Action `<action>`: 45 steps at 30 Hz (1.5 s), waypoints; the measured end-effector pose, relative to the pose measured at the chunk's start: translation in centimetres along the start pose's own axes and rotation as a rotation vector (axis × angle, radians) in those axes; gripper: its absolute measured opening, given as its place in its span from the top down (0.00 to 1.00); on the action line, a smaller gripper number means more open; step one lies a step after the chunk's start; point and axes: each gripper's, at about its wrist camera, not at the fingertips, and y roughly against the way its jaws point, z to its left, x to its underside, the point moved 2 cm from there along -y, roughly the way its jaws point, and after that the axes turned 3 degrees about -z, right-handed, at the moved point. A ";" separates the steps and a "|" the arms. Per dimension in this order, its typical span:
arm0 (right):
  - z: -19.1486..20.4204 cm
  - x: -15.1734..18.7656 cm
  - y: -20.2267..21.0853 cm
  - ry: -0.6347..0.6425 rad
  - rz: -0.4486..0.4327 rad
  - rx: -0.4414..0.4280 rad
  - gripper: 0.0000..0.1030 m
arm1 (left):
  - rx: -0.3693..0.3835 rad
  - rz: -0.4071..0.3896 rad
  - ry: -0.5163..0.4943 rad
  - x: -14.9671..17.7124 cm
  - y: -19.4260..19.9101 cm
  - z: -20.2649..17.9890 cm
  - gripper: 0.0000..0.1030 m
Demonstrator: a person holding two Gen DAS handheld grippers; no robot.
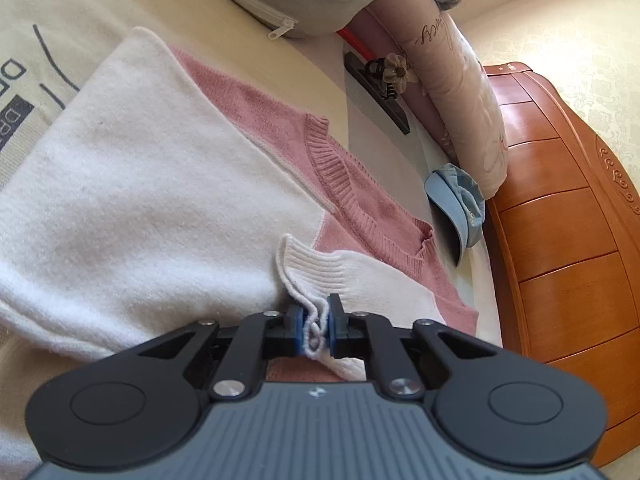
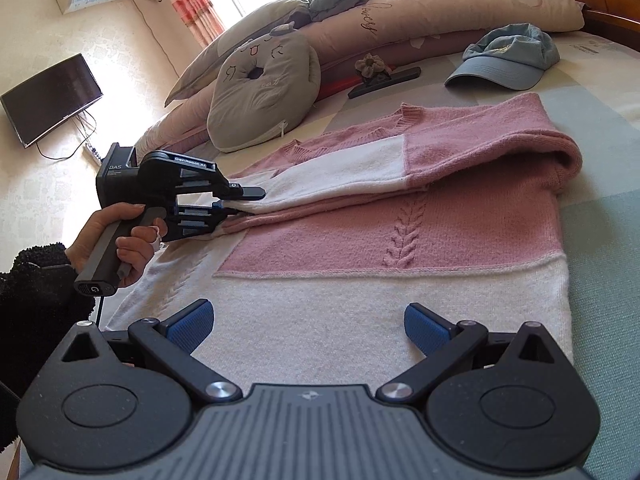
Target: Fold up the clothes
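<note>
A pink and white knit sweater (image 2: 360, 232) lies flat on the bed, one sleeve (image 2: 352, 168) folded across its chest. My left gripper (image 1: 316, 326) is shut on the white ribbed cuff (image 1: 316, 270) of that sleeve, with the pink collar (image 1: 340, 176) just beyond it. In the right wrist view the left gripper (image 2: 244, 200) shows at the sweater's left edge, held by a hand (image 2: 116, 240). Over the sweater's white hem my right gripper (image 2: 308, 326) hovers open, its blue pads (image 2: 420, 326) wide apart and holding nothing.
A grey cat cushion (image 2: 260, 92), long pink pillows (image 2: 440, 4), a blue cap (image 2: 508, 56) and a black bar with a flower hair clip (image 2: 380, 76) lie behind the sweater. A wooden headboard (image 1: 560, 208) borders the bed. A television (image 2: 52, 96) hangs on the wall.
</note>
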 end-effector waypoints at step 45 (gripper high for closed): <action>-9.6 -13.8 -9.3 0.215 0.083 0.317 0.00 | -0.118 0.025 -0.638 0.8 -0.9 -6.5 0.64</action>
